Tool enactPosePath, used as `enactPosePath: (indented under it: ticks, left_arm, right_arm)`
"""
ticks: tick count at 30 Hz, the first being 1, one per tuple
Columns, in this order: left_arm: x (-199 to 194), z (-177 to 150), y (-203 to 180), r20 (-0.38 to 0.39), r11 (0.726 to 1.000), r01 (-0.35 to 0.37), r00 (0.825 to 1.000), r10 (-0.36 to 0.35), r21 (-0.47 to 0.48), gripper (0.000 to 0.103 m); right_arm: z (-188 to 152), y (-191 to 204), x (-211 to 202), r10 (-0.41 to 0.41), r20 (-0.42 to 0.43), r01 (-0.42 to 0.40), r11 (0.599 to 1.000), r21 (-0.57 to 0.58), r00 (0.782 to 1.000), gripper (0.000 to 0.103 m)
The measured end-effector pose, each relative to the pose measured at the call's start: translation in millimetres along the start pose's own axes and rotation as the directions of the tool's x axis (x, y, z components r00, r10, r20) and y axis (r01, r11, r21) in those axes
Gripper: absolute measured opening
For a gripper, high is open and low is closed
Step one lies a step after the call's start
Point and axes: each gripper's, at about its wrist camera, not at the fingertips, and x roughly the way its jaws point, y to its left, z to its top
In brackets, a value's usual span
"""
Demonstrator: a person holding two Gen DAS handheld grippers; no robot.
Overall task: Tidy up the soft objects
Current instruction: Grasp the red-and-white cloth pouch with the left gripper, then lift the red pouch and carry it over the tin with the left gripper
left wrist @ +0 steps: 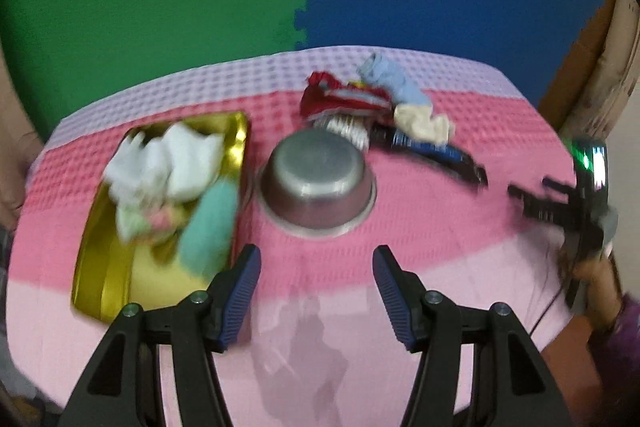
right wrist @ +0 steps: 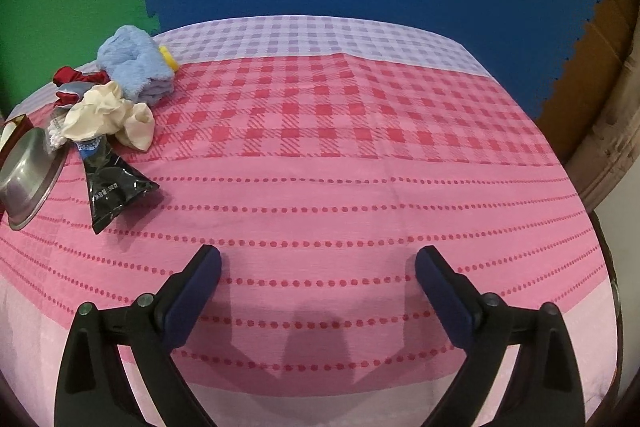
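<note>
My left gripper (left wrist: pixel 316 291) and right gripper (right wrist: pixel 318 293) hang wide, both empty, over the cloth (right wrist: pixel 360 187). 1 tray (left wrist: pixel 100 283) holds 3 or 4 softs; 3 wait beyond 1 bowl (left wrist: pixel 316 183). Risk: grabbing the 1 black pouch (right wrist: pixel 108 191) beneath the cream rag (right wrist: pixel 104 115).

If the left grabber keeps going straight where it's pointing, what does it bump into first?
Probably the upside-down metal bowl, which sits straight ahead of the open, empty left gripper. Only pink tablecloth lies between, though depth is hard to judge.
</note>
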Motion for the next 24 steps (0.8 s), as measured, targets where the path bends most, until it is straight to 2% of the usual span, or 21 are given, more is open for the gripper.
enactPosePath:
  ticks: [3, 7, 9, 10, 13, 16, 21, 24]
  left_arm:
    - [18, 34, 1, -0.006, 0.998, 0.058, 0.998, -0.057, 0.011, 0.06]
    - [55, 79, -5, -0.023, 0.995, 0.074, 0.997, -0.072, 0.061, 0.06]
    - [74, 98, -3, -0.042, 0.993, 0.116, 0.993, -0.114, 0.03, 0.06]
    - [85, 108, 1, -0.049, 0.988, 0.152, 0.987, -0.151, 0.0, 0.06]
    - [117, 128, 14, -0.086, 0.974, 0.201, 0.974, -0.21, -0.106, 0.06]
    - [144, 141, 20, -0.12, 0.971, 0.183, 0.972, -0.202, -0.151, 0.06]
    - [174, 155, 26, -0.175, 0.959, 0.2, 0.956, -0.235, -0.199, 0.06]
    - [184, 162, 25, -0.176, 0.957, 0.204, 0.954, -0.242, -0.206, 0.06]
  right_arm:
    - [0, 0, 0, 0.017, 0.003, -0.017, 1.0, -0.003, 1.0, 0.097]
    - [0, -1, -2, 0.035, 0.012, -0.035, 0.999, -0.002, 0.999, 0.097]
    - [0, -2, -3, 0.044, 0.018, -0.044, 0.999, 0.002, 0.999, 0.097]
    - [0, -3, -4, 0.048, 0.022, -0.048, 0.999, 0.005, 0.999, 0.097]
    - [-1, -5, -7, 0.059, 0.034, -0.06, 0.998, 0.016, 0.998, 0.097]
    - [-2, -4, -9, 0.065, 0.04, -0.066, 0.998, 0.022, 0.997, 0.097]
    - [-3, -4, -11, 0.079, 0.052, -0.081, 0.996, 0.026, 0.996, 0.097]
    - [-3, -5, -12, 0.083, 0.056, -0.084, 0.996, 0.029, 0.995, 0.097]
